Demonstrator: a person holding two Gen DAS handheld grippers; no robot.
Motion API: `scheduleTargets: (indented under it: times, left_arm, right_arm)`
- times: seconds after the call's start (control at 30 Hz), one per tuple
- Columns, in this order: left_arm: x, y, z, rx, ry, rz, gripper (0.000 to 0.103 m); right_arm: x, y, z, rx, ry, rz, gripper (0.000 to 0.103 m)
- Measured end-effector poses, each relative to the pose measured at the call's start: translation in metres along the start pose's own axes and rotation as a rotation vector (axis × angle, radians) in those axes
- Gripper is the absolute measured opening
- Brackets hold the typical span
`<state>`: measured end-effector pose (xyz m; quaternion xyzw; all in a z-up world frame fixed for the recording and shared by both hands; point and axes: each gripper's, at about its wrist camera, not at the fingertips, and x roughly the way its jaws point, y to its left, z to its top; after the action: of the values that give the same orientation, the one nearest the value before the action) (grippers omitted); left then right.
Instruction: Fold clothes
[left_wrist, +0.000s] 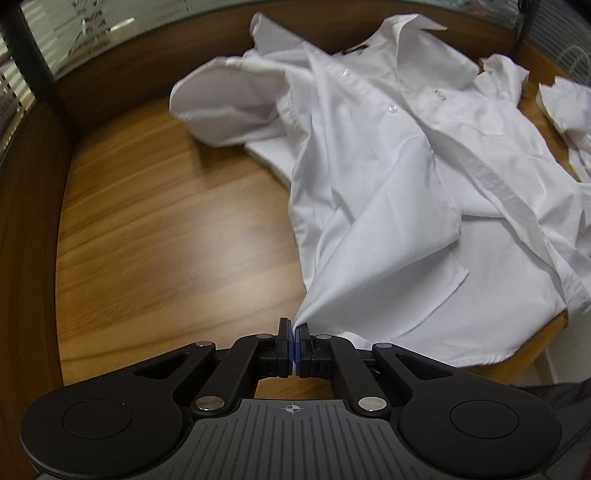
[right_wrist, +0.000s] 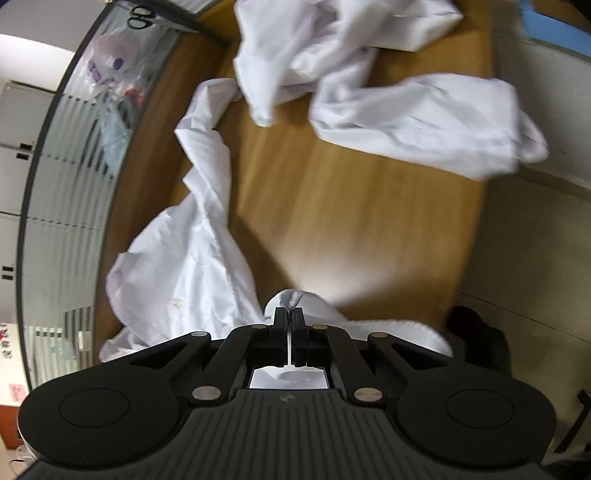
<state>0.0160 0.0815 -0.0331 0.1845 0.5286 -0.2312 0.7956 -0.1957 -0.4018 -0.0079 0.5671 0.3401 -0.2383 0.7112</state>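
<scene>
Both grippers (left_wrist: 294, 326) (right_wrist: 288, 314) clamped — white shirt (left_wrist: 388, 177) hem.

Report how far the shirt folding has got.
Done: nothing is folded yet; the white shirt lies crumpled and open on the wooden table. In hand: the left gripper is shut on a pinch of its fabric, and the right gripper is shut on white cloth too. Left: spreading it flat, every fold, and the other white garments.

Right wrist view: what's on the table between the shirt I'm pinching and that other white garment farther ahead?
Nothing. In the right wrist view, bare wooden table separates the pinched shirt from the other white garment.
</scene>
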Motion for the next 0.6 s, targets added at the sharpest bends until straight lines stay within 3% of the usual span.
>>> scheduleTargets:
  times: [0.13,0.17,0.23,0.3,0.43,0.6]
  left_arm:
    - [-0.002,-0.001,-0.007,0.045,0.003,-0.065,0.007]
    - [-0.007,-0.002,-0.006,0.039,-0.024,-0.098,0.011]
    - [-0.017,-0.006,-0.003,0.021,-0.086,-0.168,0.028]
    - [-0.029,-0.017,0.002,0.017,-0.161,-0.21,0.035]
    - [-0.038,-0.041,0.023,0.009,-0.247,-0.262,0.041]
    - [-0.035,-0.072,0.069,0.02,-0.309,-0.298,0.047]
  right_arm:
    - [-0.009,-0.02,-0.022,-0.04,-0.054,-0.059,0.001]
    - [-0.01,-0.024,-0.025,-0.06,-0.066,-0.074,0.001]
    - [-0.007,-0.029,-0.028,-0.122,-0.077,-0.089,0.0]
    - [-0.008,-0.03,-0.03,-0.193,-0.089,-0.094,0.001]
    - [-0.007,-0.024,-0.029,-0.364,-0.103,-0.102,0.006]
    - [-0.002,-0.02,-0.025,-0.431,-0.095,-0.078,0.006]
